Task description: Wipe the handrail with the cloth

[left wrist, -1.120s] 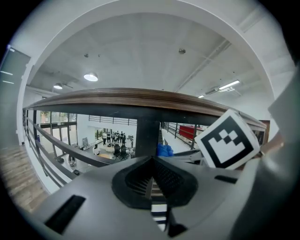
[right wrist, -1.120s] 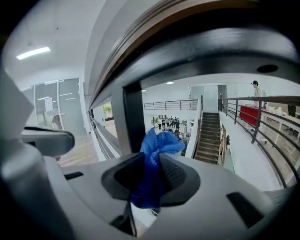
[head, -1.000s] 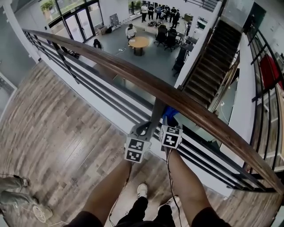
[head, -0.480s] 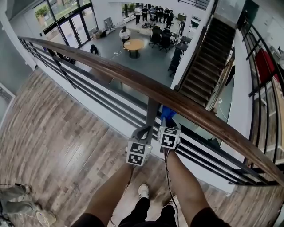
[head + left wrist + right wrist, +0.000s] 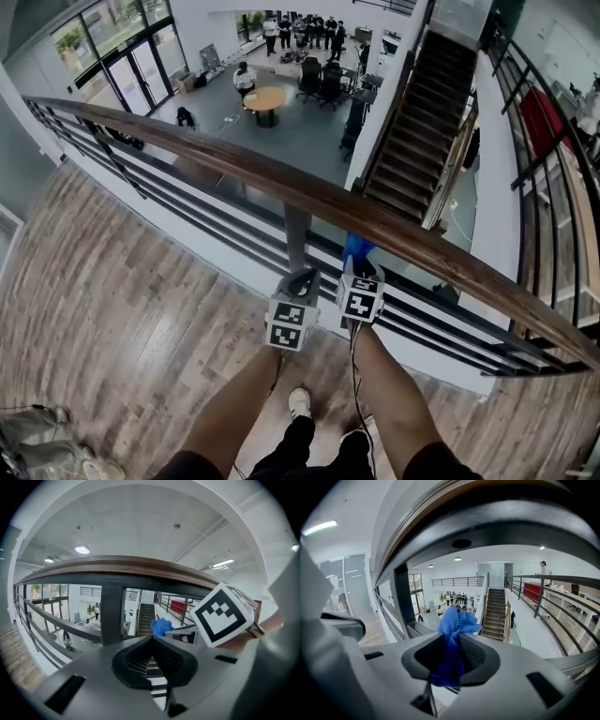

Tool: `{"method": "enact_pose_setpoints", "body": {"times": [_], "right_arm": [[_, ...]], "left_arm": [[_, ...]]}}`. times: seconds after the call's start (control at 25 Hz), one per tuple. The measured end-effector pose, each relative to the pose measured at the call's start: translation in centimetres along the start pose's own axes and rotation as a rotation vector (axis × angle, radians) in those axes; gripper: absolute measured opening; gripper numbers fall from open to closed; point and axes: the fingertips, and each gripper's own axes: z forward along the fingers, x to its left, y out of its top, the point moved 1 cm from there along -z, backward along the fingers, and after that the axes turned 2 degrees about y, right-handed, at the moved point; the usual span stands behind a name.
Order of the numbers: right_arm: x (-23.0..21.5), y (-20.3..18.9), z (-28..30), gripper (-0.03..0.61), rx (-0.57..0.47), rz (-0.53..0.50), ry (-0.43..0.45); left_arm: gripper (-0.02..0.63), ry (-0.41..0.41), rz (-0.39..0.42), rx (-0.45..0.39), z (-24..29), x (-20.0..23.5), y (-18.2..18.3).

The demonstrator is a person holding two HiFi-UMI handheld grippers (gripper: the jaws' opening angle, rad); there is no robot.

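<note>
The brown wooden handrail [image 5: 309, 192] runs from upper left to lower right on a black metal railing. Both grippers are held just below it, side by side. My right gripper [image 5: 355, 255] is shut on a blue cloth [image 5: 356, 247], which bunches out past the jaws under the rail. In the right gripper view the cloth [image 5: 453, 634] is pinched between the jaws, and the handrail [image 5: 497, 517] arches overhead. My left gripper [image 5: 301, 277] is shut and holds nothing. It points at a black railing post [image 5: 297, 234]. The left gripper view shows the handrail [image 5: 136, 569], the cloth [image 5: 162, 626] and that gripper [image 5: 152, 641].
Dark horizontal railing bars [image 5: 187, 202] run under the rail. Beyond it is a drop to a lower hall with a round table [image 5: 263, 97], several people and a staircase [image 5: 412, 131]. I stand on wood flooring [image 5: 122, 309]; the person's shoe [image 5: 299, 402] shows below.
The grippers have shifted slightly right along the railing relative to the post, which now lies straight ahead of the left gripper. The cloth stays pinched in the right gripper.
</note>
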Motion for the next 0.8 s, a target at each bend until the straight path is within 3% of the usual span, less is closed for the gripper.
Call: {"method": "enact_pose_setpoints", "body": {"times": [0.8], "right_arm": [[-16.8, -5.0, -10.2, 0.100, -0.002, 0.055, -0.138]], "left_arm": [[0.005, -0.168, 0.016, 0.051, 3.3, -16.7, 0.1]]}}
